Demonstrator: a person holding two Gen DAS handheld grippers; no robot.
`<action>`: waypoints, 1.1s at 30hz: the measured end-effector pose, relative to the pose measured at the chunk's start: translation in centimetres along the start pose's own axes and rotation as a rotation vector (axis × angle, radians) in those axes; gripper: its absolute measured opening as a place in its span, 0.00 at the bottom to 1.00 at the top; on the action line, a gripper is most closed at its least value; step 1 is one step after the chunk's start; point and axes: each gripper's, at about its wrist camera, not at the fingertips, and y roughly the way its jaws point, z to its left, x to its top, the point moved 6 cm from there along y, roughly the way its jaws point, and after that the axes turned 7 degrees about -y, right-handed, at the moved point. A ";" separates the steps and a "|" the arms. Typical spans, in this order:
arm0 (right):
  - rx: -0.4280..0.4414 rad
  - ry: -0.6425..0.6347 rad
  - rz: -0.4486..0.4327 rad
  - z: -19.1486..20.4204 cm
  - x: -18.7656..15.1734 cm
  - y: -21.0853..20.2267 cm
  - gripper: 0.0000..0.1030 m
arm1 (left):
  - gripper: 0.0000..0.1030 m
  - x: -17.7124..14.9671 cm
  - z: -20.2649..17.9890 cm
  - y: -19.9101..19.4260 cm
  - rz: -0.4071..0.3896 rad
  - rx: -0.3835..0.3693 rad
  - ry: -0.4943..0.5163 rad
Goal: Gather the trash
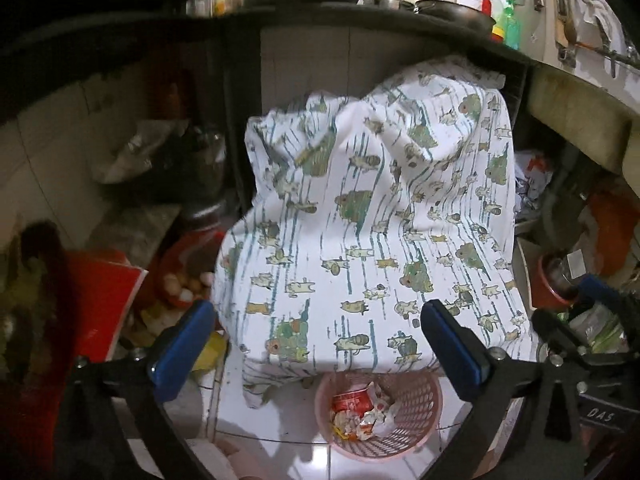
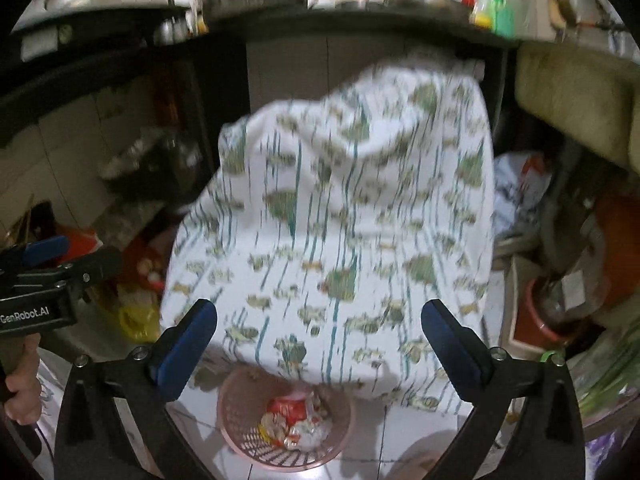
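A pink lattice basket stands on the white tiled floor, at the foot of a cloth-covered piece. It holds trash: a red and white cup and crumpled wrappers. My left gripper hangs above it, open and empty, blue pads wide apart. In the right wrist view, which is blurred, the same basket with its trash lies below my right gripper, which is also open and empty. The left gripper shows at that view's left edge, held by a hand. The right gripper shows at the left view's right edge.
A white cloth printed with green animals drapes down to the basket. Left of it are a red box and a red tub. A red-rimmed pot and bags crowd the right. A dark counter carries pans and bottles.
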 end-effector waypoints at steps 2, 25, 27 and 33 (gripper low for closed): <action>0.001 -0.007 -0.018 -0.2 1.5 -2.4 1.00 | 1.00 0.7 -0.2 -1.5 0.005 -0.035 -0.002; -0.117 0.018 -0.101 -2.8 9.0 -11.8 1.00 | 1.00 7.7 -0.9 -10.7 -0.150 -0.050 -0.038; -0.122 0.015 -0.095 -2.7 8.8 -11.5 1.00 | 1.00 7.7 -0.8 -10.7 -0.151 -0.055 -0.045; -0.101 0.032 -0.090 -2.6 8.4 -11.0 1.00 | 1.00 7.4 -0.9 -10.4 -0.146 -0.050 -0.037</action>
